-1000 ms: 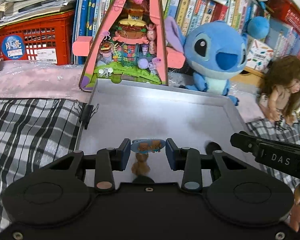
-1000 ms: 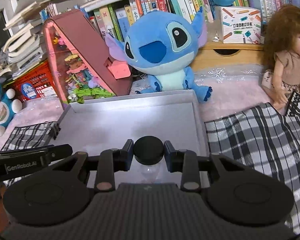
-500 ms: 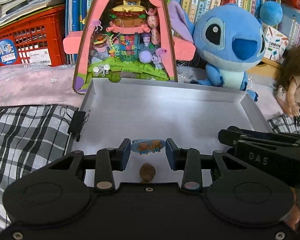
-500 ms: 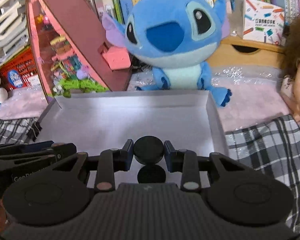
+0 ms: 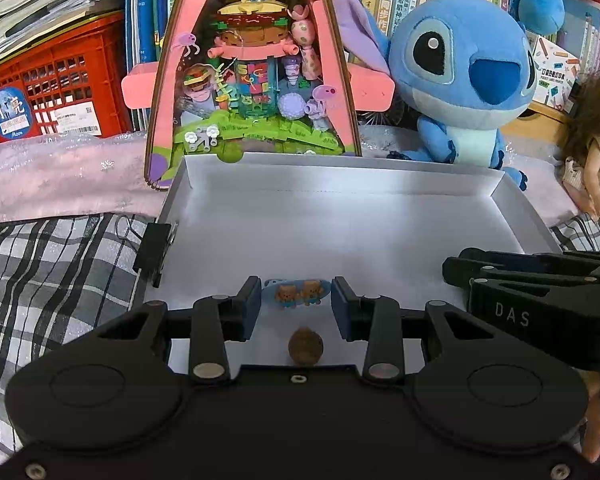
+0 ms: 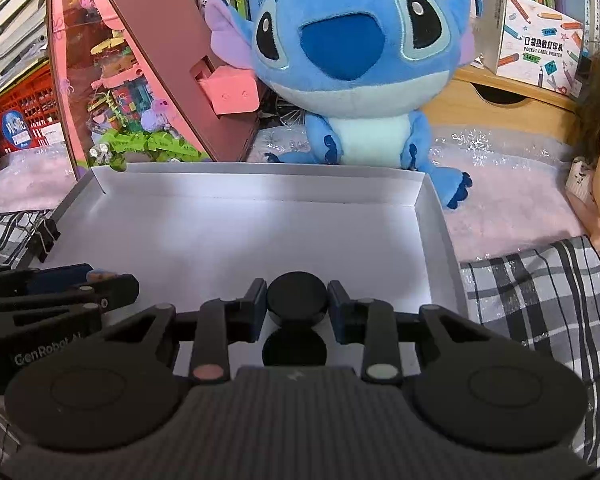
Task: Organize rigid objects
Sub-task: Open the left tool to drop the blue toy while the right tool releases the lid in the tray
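- Over the near edge of the white tray (image 5: pixel 340 220), my left gripper (image 5: pixel 296 306) held a small blue oval piece with two bear figures (image 5: pixel 297 293), its pads pressed on both ends.
- Below that piece, a brown round thing (image 5: pixel 305 346) showed under the jaws; I could not tell what it was.
- My right gripper (image 6: pixel 297 306) was clamped on a black round disc (image 6: pixel 297 298), low over the same tray (image 6: pixel 236 232).
- Beyond the tray's far wall sat a blue plush toy (image 6: pixel 356 60) and a pink triangular display case (image 5: pixel 256 68).
- A black binder clip (image 5: pixel 154 252) gripped the tray's left wall, beside the plaid cloth (image 5: pixel 60 272).
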Demonstrator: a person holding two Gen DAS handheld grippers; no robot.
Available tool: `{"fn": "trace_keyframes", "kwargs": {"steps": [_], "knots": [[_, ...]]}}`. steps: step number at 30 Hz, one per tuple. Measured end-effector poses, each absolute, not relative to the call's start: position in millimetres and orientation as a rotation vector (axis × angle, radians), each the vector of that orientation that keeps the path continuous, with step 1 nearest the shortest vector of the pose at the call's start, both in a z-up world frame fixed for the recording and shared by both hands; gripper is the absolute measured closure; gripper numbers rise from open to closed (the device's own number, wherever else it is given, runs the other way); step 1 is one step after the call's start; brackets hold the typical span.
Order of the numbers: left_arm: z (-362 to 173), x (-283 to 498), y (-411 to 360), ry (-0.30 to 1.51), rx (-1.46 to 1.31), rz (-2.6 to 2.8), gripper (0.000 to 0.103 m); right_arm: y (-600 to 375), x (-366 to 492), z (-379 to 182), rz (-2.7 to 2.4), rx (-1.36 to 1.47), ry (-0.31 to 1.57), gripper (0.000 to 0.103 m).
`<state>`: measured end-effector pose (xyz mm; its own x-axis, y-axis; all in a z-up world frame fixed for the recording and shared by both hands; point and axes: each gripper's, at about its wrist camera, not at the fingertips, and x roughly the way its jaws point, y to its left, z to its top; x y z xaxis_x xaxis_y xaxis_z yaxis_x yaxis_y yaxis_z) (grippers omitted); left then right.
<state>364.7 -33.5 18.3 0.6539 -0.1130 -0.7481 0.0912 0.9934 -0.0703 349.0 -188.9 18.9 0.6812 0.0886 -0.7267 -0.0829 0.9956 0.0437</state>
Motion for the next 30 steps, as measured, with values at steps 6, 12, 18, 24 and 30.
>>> {"fn": "trace_keyframes", "kwargs": {"steps": [6,12,18,24,30], "knots": [[16.5,365.2,-35.6,0.839,-0.006,-0.114,0.067,-187.7,349.3,17.9,0.099,-0.005,0.818,0.062],[16.7,365.4,-34.2,0.832,-0.016,-0.116,0.067,-188.7,349.0,17.5,0.101,0.002,0.815,0.059],[19.8,358.6,-33.4,0.823,-0.03,-0.114,0.048,-192.7,344.9,22.0,0.107,0.044,0.795,0.036],[34.7,341.1,-32.9,0.786,-0.019,-0.101,0.04,-194.8,328.7,39.4,0.111,0.009,0.73,0.027],[50.8,307.3,-31.3,0.721,0.019,-0.101,0.033,-199.4,302.6,59.6,0.13,-0.025,0.668,0.018]]}}
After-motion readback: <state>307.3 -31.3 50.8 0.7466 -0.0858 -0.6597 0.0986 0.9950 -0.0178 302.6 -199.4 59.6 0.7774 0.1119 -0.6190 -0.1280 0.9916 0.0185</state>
